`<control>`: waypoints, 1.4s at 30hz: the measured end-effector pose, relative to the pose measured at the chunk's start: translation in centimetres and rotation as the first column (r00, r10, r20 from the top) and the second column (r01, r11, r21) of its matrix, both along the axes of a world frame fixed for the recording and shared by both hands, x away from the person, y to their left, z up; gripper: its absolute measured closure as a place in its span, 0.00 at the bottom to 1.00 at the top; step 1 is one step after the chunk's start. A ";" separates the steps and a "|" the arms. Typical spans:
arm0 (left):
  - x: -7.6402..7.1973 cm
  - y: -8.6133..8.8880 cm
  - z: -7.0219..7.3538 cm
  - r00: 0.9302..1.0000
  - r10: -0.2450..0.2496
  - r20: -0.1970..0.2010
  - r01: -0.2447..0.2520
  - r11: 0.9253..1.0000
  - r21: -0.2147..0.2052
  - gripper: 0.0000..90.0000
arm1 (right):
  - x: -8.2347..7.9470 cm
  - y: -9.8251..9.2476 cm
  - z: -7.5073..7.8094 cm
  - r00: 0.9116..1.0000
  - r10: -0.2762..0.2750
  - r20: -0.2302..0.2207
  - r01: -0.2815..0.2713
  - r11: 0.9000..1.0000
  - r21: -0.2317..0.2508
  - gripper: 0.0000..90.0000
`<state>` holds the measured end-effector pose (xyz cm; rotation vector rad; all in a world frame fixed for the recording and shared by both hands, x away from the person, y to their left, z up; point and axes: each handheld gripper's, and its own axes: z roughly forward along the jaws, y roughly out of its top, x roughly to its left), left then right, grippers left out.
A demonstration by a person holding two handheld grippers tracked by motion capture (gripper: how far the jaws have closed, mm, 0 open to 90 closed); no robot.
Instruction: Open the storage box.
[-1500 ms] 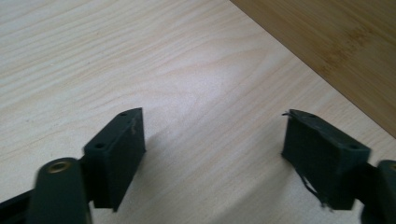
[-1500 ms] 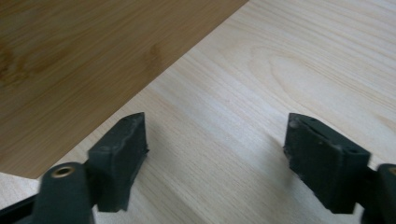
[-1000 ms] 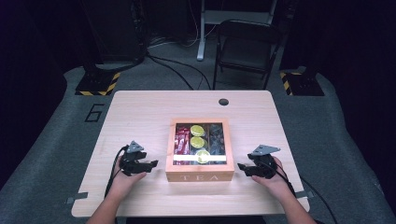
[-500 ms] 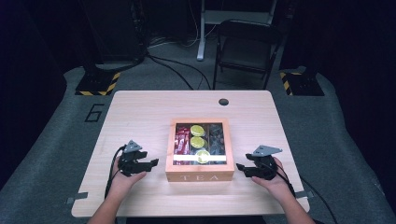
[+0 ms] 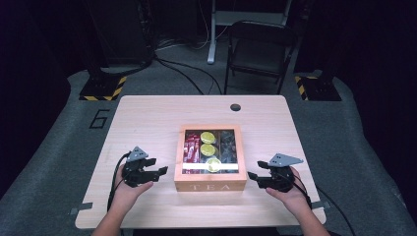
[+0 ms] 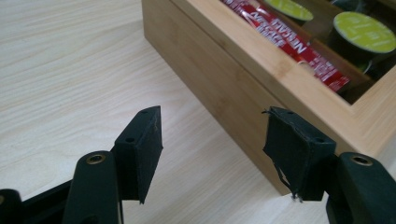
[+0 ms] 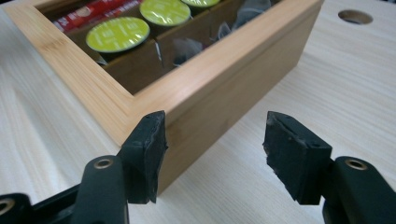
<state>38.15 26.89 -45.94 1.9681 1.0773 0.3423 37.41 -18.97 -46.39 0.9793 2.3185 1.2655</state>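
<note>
A dark room with a grey floor surrounds a light wooden table (image 5: 147, 118), and a black folding chair (image 5: 258, 49) stands behind it. On the table, near the person's edge, sits the wooden tea box (image 5: 210, 184), with the word TEA on its front wall.

From the high view, the left gripper (image 5: 160, 172) is just beside the left wall of the box, and the right gripper (image 5: 252, 175) is just beside the right wall. Both point inward at the box, one from each side.

The gripper views give details that the high view is too small to show. In the left gripper view, red sachets (image 6: 285, 39) with white lettering lie in one compartment, next to capsules with green lids (image 6: 364, 31). The left gripper's jaws have just been closing, yet they stand apart with nothing between them; the box corner is near the right jaw.

In the right gripper view, green-lidded capsules (image 7: 117, 33) and small clear packets (image 7: 187, 49) are seen, and also a round hole (image 7: 355, 17) in the table. The right gripper is likewise released, holding nothing, its jaws having narrowed a little, with the box corner just ahead of one jaw.
</note>
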 end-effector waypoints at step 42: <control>-3.9 -5.2 -2.0 0.982 -0.178 0.057 0.173 0.981 0.082 0.42 | -1.8 2.8 -1.5 0.997 0.079 -0.026 -0.081 0.994 -0.068 0.45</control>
